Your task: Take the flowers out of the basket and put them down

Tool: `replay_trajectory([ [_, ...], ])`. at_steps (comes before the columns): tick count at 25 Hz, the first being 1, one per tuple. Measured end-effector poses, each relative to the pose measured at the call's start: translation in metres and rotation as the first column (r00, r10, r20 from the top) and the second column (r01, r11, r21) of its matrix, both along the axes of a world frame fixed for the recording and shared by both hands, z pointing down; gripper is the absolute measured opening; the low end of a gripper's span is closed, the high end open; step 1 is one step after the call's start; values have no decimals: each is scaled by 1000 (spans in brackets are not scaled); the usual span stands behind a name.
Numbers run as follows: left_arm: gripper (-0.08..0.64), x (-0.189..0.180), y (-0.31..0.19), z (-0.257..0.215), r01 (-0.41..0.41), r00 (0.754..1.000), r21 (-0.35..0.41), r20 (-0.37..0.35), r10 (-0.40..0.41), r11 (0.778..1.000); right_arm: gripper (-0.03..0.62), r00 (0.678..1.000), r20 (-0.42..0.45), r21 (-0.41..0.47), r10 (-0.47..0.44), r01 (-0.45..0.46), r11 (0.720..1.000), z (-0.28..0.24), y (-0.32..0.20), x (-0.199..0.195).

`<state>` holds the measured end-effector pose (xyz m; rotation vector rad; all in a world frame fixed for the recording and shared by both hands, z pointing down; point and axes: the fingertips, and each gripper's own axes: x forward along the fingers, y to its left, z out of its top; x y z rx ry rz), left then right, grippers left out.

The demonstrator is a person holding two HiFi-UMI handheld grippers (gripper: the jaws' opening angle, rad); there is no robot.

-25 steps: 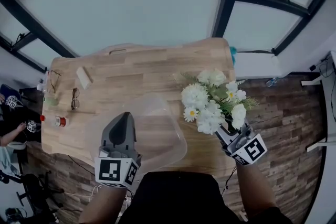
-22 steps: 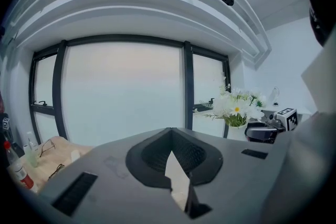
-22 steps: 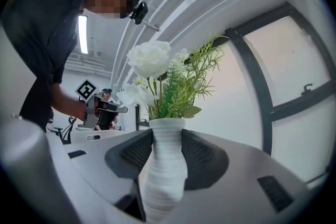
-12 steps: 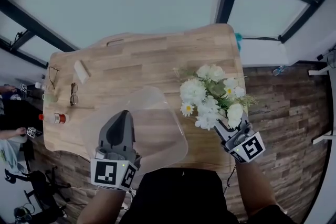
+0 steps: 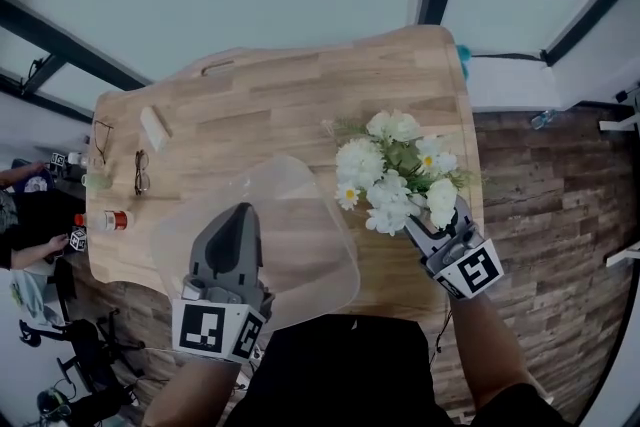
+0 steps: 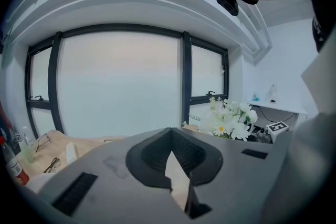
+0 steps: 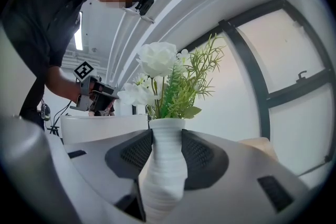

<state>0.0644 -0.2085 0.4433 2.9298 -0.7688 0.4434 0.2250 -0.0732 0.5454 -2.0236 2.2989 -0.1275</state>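
Observation:
A bunch of white flowers (image 5: 395, 170) with green sprigs stands in a ribbed white vase (image 7: 165, 165). My right gripper (image 5: 432, 227) is shut on the vase's neck and holds it upright over the right part of the wooden table (image 5: 280, 115). In the right gripper view the pads press on both sides of the vase, with the flowers (image 7: 163, 71) above. A clear plastic basket (image 5: 300, 205) hangs over the table's near edge. My left gripper (image 5: 235, 220) is shut on its thin rim. The flowers (image 6: 228, 120) show to the right in the left gripper view.
At the table's left end lie two pairs of glasses (image 5: 142, 173), a small pale block (image 5: 155, 127) and a red-capped bottle (image 5: 110, 220). Another person's arm (image 5: 25, 250) shows at the far left. Wooden floor (image 5: 540, 215) lies right of the table, with windows beyond.
The right gripper and the flowers have shifted a little leftward, further in over the table. The left gripper and the clear basket have kept about the same place.

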Motion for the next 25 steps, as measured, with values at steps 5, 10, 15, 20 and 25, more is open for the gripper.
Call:
replay_trajectory([
  [5,5,4,1,-4,-21,1000,29,21,21,999,193,1000,-26,0,11,-11,1000,7,-6,-3],
  [10,5,9,3,0,-31,999,13,28,31,999,193,1000,-30,-6,10,-10,1000,14,-3,-4],
  [15,5,9,0,1,-33,999,14,35,32,999,193,999,-15,3,38,-38,999,13,2,-2],
  [20,5,11,-5,-1,-18,1000,6,22,18,1000,193,998,-31,-11,52,-52,999,13,12,-3],
  [25,5,11,12,-12,-19,1000,25,4,19,1000,193,997,-44,-17,57,-58,998,11,37,-11],
])
